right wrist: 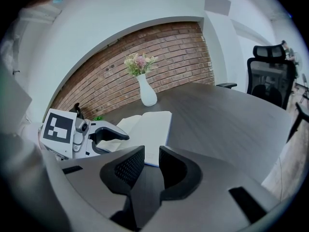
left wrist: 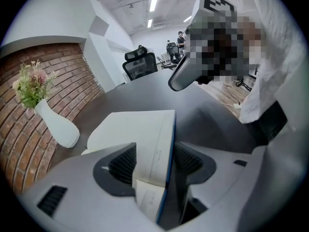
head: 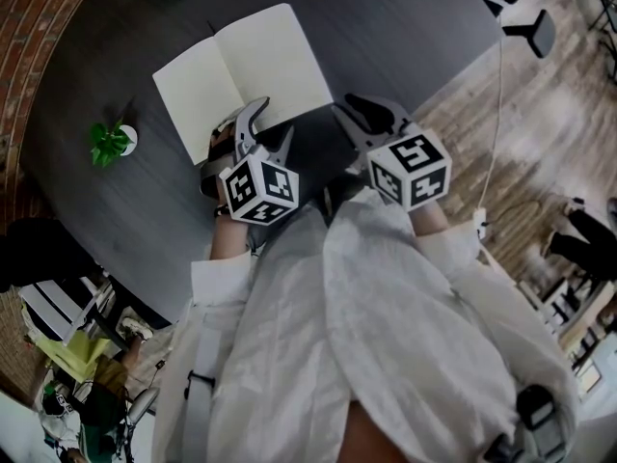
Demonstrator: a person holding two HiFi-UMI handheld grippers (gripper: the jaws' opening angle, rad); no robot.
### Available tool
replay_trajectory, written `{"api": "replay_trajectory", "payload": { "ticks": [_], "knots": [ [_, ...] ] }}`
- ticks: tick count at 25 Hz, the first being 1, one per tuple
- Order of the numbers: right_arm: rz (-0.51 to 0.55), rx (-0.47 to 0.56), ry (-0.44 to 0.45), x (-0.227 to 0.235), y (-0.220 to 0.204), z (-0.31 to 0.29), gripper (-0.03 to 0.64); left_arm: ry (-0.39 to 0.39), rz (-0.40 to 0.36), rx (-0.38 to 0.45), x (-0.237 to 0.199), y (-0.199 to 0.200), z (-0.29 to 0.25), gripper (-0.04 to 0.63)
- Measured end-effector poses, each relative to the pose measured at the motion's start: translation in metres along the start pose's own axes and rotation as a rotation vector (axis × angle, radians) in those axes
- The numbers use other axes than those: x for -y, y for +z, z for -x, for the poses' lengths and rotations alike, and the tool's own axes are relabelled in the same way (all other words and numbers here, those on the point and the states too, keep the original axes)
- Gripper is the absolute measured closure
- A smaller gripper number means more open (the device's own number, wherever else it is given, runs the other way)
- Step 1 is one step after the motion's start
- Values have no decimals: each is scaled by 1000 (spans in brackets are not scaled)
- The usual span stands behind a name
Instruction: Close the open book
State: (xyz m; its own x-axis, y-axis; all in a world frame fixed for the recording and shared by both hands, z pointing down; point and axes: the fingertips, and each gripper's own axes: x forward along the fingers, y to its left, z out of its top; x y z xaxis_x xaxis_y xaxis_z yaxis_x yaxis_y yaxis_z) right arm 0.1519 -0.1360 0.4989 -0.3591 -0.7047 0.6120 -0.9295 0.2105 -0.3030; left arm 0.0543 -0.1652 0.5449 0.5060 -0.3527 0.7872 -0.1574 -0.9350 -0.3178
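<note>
The open book [head: 246, 70] lies on the dark round surface [head: 386, 27], its pale blank pages facing up and its spine running away from the person. The left gripper [head: 270, 128] meets it at the near edge. In the left gripper view the right-hand leaves and their blue cover stand edge-on between the ribbed fingers [left wrist: 120, 166], which sit tight against both sides, so this gripper is clamped on the book. The right gripper view shows the same grasp from the side: one finger of the left gripper [right wrist: 108, 135] lies over the page at the near edge. The right gripper [head: 355, 114] hovers just beside the book's near right corner, apart from it. Its fingers [right wrist: 176, 170] stand a little way apart with only bare surface between them, so it holds nothing, and the book's edge shows just beyond their tips. A white vase [right wrist: 146, 94] of pinkish flowers stands on the surface behind the book, near the curved brick wall [right wrist: 145, 47]. A small green plant [head: 114, 143] in a white pot sits well to the left of the book. A black office chair [right wrist: 268, 76] stands at the far side of the surface. The person's white sleeves [head: 386, 297] fill the lower part of the head view.
</note>
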Motion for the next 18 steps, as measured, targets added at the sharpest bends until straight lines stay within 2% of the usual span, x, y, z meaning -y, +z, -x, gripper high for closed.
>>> {"api": "replay_trajectory", "payload": {
  "ticks": [5, 11, 18],
  "knots": [
    [-4, -16, -2, 2, -3, -3, 528, -17, -3, -2, 4, 1, -1, 382],
    [-1, -28, -13, 5, -3, -9, 528, 12, -38, -19, 9, 1, -1, 459],
    [-4, -35, -10, 7, -1, -12, 528, 18, 5, 14, 11, 4, 2, 489]
  ]
}}
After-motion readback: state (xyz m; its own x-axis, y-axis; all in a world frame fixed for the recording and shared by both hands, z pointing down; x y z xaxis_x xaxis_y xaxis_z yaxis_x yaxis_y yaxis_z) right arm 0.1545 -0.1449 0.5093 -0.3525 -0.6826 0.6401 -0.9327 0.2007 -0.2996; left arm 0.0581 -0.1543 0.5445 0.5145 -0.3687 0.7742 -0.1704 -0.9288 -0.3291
